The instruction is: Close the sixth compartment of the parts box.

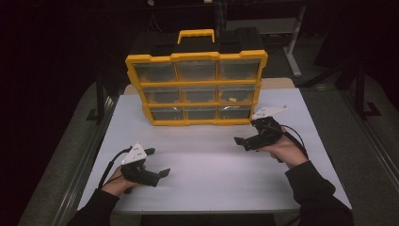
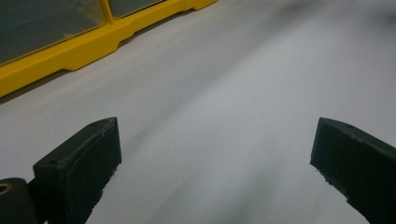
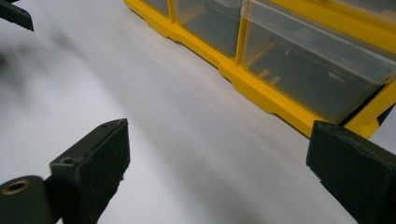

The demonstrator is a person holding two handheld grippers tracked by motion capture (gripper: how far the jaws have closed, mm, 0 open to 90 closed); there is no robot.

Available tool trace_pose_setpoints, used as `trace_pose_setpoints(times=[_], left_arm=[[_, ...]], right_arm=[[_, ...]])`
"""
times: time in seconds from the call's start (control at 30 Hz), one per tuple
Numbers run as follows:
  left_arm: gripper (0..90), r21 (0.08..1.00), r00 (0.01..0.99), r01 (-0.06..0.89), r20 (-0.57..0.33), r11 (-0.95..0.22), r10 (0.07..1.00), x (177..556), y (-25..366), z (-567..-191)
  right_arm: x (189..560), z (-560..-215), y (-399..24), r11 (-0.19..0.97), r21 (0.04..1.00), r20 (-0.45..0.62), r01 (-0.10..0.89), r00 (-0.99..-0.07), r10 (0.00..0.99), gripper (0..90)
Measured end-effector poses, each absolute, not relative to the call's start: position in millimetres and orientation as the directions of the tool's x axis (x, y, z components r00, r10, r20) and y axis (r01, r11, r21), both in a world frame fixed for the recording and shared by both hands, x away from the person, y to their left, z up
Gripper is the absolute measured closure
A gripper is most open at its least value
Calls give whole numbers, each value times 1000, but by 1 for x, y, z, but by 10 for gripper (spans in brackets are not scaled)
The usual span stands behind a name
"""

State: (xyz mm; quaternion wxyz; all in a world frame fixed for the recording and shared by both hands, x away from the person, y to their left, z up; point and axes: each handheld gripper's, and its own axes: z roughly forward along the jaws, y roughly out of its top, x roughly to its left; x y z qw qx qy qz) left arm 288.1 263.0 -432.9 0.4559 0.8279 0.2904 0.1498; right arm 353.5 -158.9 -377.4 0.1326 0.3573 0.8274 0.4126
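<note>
Two hand-held grippers, left gripper (image 1: 157,162) and right gripper (image 1: 242,142), are showing black blocky jaws, grey three-cornered top plates, trailing black cables; the person is wearing dark sleeves (image 1: 314,190).

I'm looking at the yellow organizer case (image 1: 196,89) standing upright at the far middle of my white table (image 1: 211,165), its front facing me and its yellow carry handle (image 1: 196,35) sticking up on top. It's showing a three-by-three grid of clear plastic drawers (image 1: 196,92) set in a yellow frame, and all nine are sitting pushed in. The middle-row right drawer (image 1: 237,93) is holding a small yellow piece (image 1: 232,99). In my right gripper view the bottom-row drawers (image 3: 308,70) are looking translucent with faint dividers inside, and the case's yellow base (image 3: 261,93) is resting flat on the tabletop. In my left gripper view the base (image 2: 93,44) is running along the top left corner.
</note>
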Motion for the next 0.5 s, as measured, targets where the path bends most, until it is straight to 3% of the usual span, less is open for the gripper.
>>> trace_pose_setpoints(times=[0.5], left_arm=[[12,845,787,344,-22,-409,616,288,263,-432]], right_arm=[[332,-408,-168,393,773,90,498,-700,709,0]])
